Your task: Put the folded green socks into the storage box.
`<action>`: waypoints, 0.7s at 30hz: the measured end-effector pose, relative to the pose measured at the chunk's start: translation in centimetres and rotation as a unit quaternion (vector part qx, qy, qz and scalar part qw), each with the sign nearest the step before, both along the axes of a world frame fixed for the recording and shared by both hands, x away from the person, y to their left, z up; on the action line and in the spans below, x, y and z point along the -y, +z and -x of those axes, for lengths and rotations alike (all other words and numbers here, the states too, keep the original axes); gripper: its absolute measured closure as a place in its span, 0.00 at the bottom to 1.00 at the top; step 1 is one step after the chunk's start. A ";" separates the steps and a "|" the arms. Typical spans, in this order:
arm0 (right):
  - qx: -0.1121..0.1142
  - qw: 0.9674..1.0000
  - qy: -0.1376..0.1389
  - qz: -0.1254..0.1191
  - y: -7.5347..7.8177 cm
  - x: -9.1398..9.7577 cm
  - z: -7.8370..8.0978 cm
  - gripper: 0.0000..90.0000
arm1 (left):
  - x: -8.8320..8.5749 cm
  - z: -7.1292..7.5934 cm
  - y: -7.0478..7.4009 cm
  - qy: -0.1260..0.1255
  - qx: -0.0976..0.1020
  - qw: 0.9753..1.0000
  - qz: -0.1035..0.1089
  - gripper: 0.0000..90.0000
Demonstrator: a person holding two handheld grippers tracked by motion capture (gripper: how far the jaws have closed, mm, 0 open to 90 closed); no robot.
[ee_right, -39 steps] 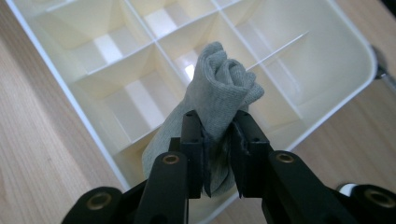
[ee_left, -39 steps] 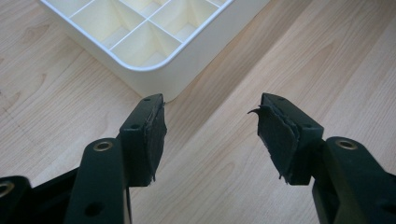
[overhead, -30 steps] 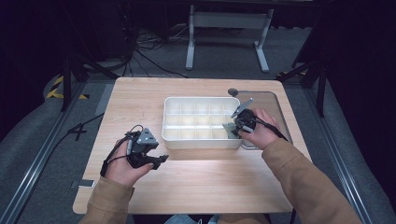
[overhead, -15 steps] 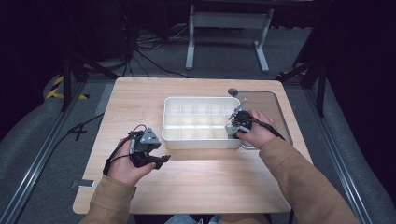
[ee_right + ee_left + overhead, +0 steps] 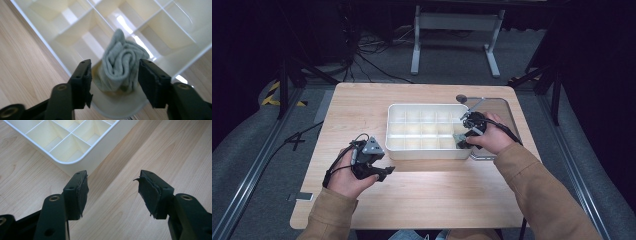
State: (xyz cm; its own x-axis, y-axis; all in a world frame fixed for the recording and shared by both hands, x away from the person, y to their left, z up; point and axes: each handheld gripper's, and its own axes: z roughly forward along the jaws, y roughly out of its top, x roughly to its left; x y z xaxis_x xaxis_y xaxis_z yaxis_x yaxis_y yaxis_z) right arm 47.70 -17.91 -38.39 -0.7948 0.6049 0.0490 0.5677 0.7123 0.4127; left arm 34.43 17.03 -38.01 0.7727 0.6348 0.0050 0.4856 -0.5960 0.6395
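Around the wooden table, away from the work

A clear lidded tray [image 5: 504,107] lies on the wooden table [image 5: 422,205] at its 2 o'clock corner, with a small dark round knob [image 5: 461,97] just beside it at 12 o'clock. Beyond the table at 12 o'clock, a grey metal stand [image 5: 454,22] sits on the carpet; black cables [image 5: 372,60] trail at 11 o'clock, and yellow-black tape [image 5: 272,95] marks the floor at 10 o'clock.

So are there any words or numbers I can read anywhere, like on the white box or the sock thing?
None: no readable text in any view.
The white compartment tray: plain, no label.
The rolled grey sock between the right gripper's open jaws, which have just been opening: no print.
The wooden table: bare wood grain.
The left gripper: plain black, no brand.
Yellow-and-black floor stripes: a warning pattern, not letters.
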 end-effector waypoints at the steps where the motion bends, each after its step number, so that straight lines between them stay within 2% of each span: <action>1: 0.005 1.000 -0.001 0.000 0.0 -0.2 -0.1 0.47 | 0.0 0.0 0.0 0.000 -0.001 1.000 0.000 0.46; 4: 0.021 1.000 -0.010 0.010 -0.3 -0.8 -0.6 0.47 | 0.0 0.0 -0.1 -0.001 -0.001 1.000 -0.001 0.46; 6: 0.021 1.000 -0.013 0.013 -0.5 -1.0 -0.9 0.70 | -0.1 0.0 -0.1 0.001 -0.003 1.000 0.002 0.46; 7: 0.013 1.000 -0.014 0.019 -0.4 -1.0 -1.0 0.77 | -0.1 0.0 -0.1 0.001 -0.003 1.000 0.002 0.45; 8: 0.013 1.000 -0.014 0.019 -0.4 -1.0 -1.0 0.77 | -0.1 0.0 -0.1 0.001 -0.002 1.000 0.001 0.45; 9: 0.010 1.000 -0.014 0.023 -0.4 -1.1 -1.0 0.81 | -0.2 0.0 0.0 0.002 -0.003 1.000 0.001 0.45; 13: 0.001 0.999 -0.016 0.043 -0.7 -1.2 -1.0 0.85 | -0.2 0.0 -0.1 0.002 -0.002 1.000 0.004 0.45; 14: -0.002 0.998 -0.018 0.054 -0.9 -1.3 -1.1 0.85 | -0.2 0.1 -0.1 0.003 -0.004 1.000 0.004 0.45; 17: -0.017 0.997 -0.020 0.079 -2.2 -1.7 -1.3 0.86 | -0.1 0.1 -0.1 0.003 -0.003 1.000 0.004 0.45; 18: -0.024 0.996 -0.023 0.078 -2.7 -1.9 -1.4 0.86 | -0.2 0.1 -0.1 0.003 -0.003 1.000 0.004 0.45; 21: -0.029 0.995 -0.028 0.089 -2.8 -2.3 -1.6 0.86 | -0.2 0.1 -0.1 0.002 -0.001 1.000 0.001 0.45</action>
State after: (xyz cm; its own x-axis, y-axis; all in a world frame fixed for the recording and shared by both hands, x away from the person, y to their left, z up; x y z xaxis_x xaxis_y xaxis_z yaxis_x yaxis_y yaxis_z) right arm 49.30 -15.63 -41.23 -0.7584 0.6516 -0.0193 0.6277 0.7379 0.2482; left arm 34.35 17.22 -38.11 0.7705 0.6375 0.0020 0.4888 -0.5928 0.6400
